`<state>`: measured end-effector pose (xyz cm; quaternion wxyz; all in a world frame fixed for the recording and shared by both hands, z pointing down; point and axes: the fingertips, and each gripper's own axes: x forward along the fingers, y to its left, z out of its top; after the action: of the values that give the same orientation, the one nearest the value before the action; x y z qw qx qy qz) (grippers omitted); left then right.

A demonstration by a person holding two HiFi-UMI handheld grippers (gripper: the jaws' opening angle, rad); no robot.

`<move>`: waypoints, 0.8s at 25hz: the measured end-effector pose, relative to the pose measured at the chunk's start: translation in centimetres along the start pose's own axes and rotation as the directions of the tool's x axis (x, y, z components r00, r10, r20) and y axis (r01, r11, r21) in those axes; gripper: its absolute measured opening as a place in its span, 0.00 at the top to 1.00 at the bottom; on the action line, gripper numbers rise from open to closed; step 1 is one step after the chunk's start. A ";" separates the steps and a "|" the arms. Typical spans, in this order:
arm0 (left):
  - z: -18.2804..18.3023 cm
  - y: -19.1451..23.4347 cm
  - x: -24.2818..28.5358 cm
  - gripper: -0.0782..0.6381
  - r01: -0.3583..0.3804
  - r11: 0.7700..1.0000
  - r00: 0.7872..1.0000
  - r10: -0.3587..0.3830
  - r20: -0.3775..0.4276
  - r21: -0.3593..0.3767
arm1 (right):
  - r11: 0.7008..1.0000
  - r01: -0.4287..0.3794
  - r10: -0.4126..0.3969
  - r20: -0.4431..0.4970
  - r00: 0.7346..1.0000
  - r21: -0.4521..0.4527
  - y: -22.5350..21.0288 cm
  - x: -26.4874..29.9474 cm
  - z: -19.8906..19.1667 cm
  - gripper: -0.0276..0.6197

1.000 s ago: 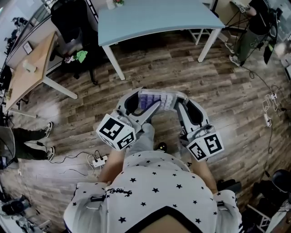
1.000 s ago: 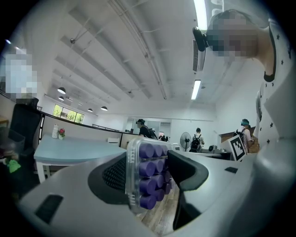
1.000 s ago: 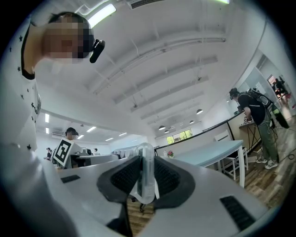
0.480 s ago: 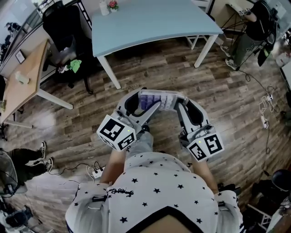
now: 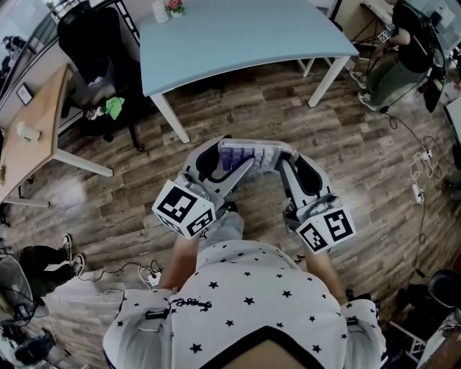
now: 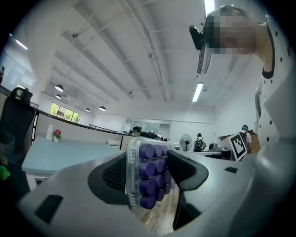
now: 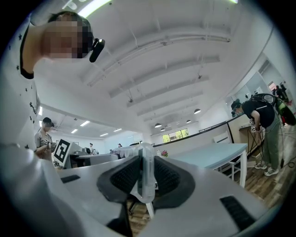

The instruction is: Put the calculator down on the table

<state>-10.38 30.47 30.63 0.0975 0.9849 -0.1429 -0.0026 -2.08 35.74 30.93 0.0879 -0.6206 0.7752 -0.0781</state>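
The calculator (image 5: 250, 156) hangs in the air between the two grippers, over the floor (image 5: 360, 144) and well short of the near edge of the table (image 5: 238, 36). It lies crosswise in front of the person, with its purple keys up toward the head view, and touches nothing but the jaws.

The left gripper (image 5: 229, 161) has the calculator's left end. In its own view the jaws stand wide, one pad against the clear casing and the other on the key side, so the body of the calculator (image 6: 148, 176) fills the gap (rows of purple keys show edge-on).

The right gripper (image 5: 285, 160) has the right end. Its jaws stand narrow, both ribbed pads pressed on a thin clear edge of the calculator (image 7: 147, 178).

The table is pale blue, with a small plant (image 5: 173, 6) at its far left corner. A black chair (image 5: 86, 43) stands off its left edge, beside a wooden desk (image 5: 29, 137).
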 end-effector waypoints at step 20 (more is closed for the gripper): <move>0.7 9.1 2.7 0.52 0.030 1.000 0.999 -0.030 -0.016 -0.009 | 0.999 0.048 -0.048 -0.032 0.998 -0.007 -2.1 8.9 -0.9 0.82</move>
<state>-10.32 21.05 31.79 0.1030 0.9865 -0.1273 0.0032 -2.18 26.65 31.99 0.0714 -0.6381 0.7615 -0.0879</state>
